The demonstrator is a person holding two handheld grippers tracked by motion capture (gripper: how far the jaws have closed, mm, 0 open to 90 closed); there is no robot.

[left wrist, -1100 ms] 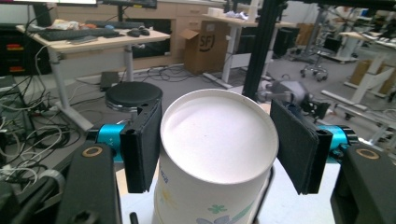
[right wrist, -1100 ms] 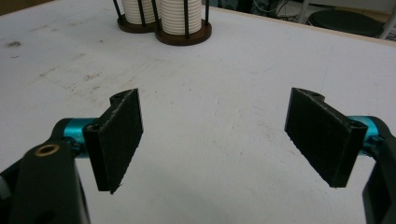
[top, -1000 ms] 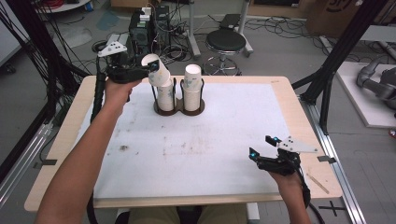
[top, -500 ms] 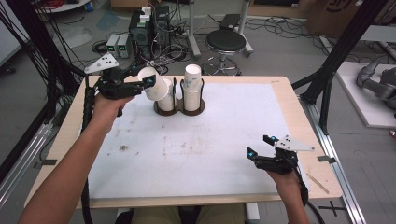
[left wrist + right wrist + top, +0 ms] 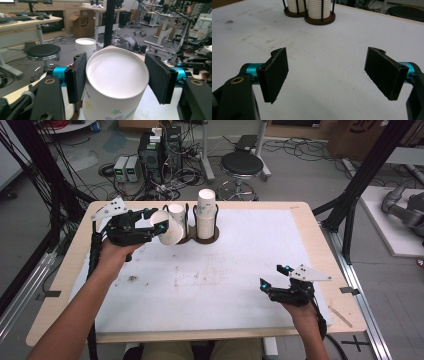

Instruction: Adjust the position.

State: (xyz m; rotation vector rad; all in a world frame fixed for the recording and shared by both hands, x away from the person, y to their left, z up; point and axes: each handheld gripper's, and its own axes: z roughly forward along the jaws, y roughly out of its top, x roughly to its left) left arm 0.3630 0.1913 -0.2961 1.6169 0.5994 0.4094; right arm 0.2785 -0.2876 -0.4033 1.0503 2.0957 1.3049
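We held our left gripper (image 5: 156, 226) above the rear left part of the white-covered wooden table (image 5: 240, 270), its two black jaws clamped on a white paper cup with a small floral print (image 5: 167, 228). In the high view the cup lay tilted on its side in the air, its open mouth toward the gripper and its base pointing toward the dark round two-slot wooden holder (image 5: 197, 237) just beside it. In the left gripper view the cup's (image 5: 115, 85) flat white bottom faced the camera, squeezed between the pads on both sides.

The holder stood near the table's back edge and carried two upright stacks of white paper cups. The left stack (image 5: 176, 219) was the shorter, and the right stack (image 5: 205, 212) rose higher. Thin black rods framed both stacks.

Our right gripper (image 5: 274, 279) rested low over the front right part of the table, well apart from the holder. In the right gripper view its jaws stood spread wide with nothing but bare, lightly smudged table (image 5: 324, 75) between them.
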